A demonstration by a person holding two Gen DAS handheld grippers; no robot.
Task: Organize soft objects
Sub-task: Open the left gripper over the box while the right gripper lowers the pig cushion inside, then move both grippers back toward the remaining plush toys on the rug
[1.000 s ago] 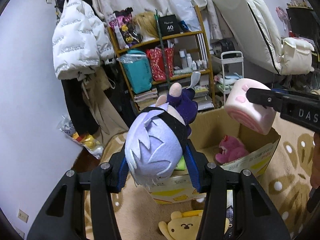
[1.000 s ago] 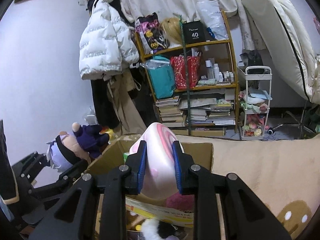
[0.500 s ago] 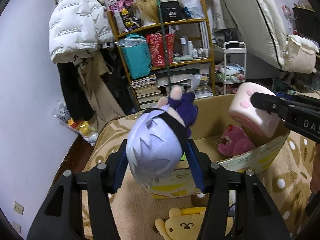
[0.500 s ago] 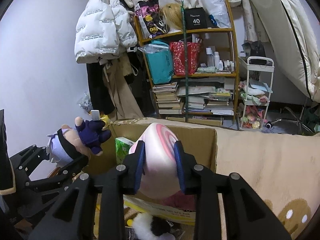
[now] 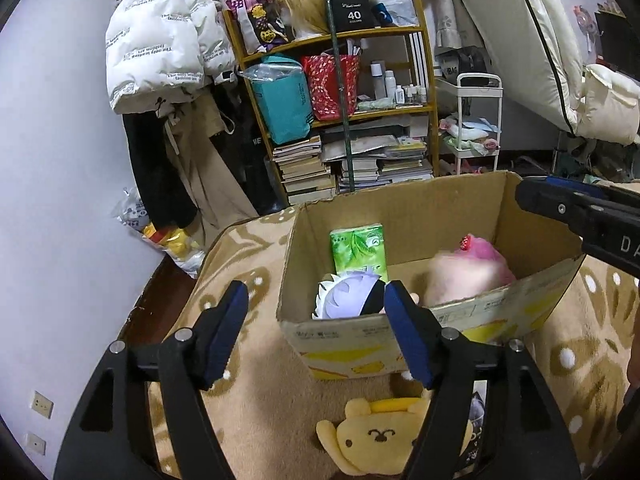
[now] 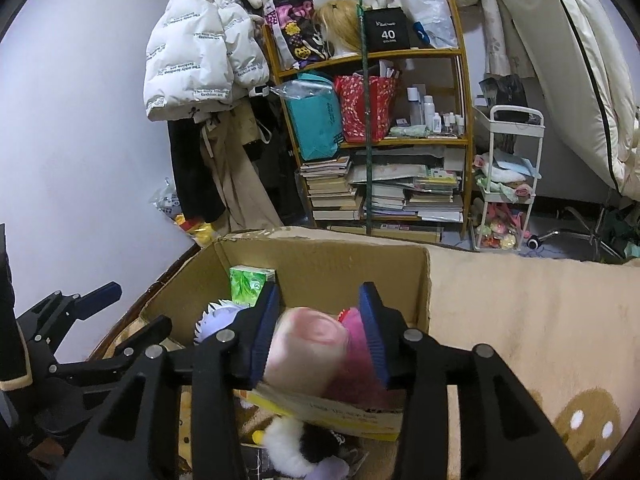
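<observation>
Cardboard box (image 5: 420, 216) rim under both grippers, left fingers (image 5: 234, 320) and right fingers (image 6: 372, 328) spread, empty.

Lilac-haired doll (image 5: 348, 294), pink-swirled plush (image 6: 308, 344), brown box (image 5: 420, 208).

right gripper (image 6: 318, 328) spread, blurred pink roll plush (image 6: 306, 350), seemingly inside cardboard box (image 6: 340, 264)

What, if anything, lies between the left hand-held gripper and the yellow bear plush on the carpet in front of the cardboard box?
Nothing visible blocks it. The left hand-held gripper is open and empty above the carpet, and the yellow bear plush lies just below it, in front of the cardboard box. The bear's right side is hidden behind a finger.
</observation>
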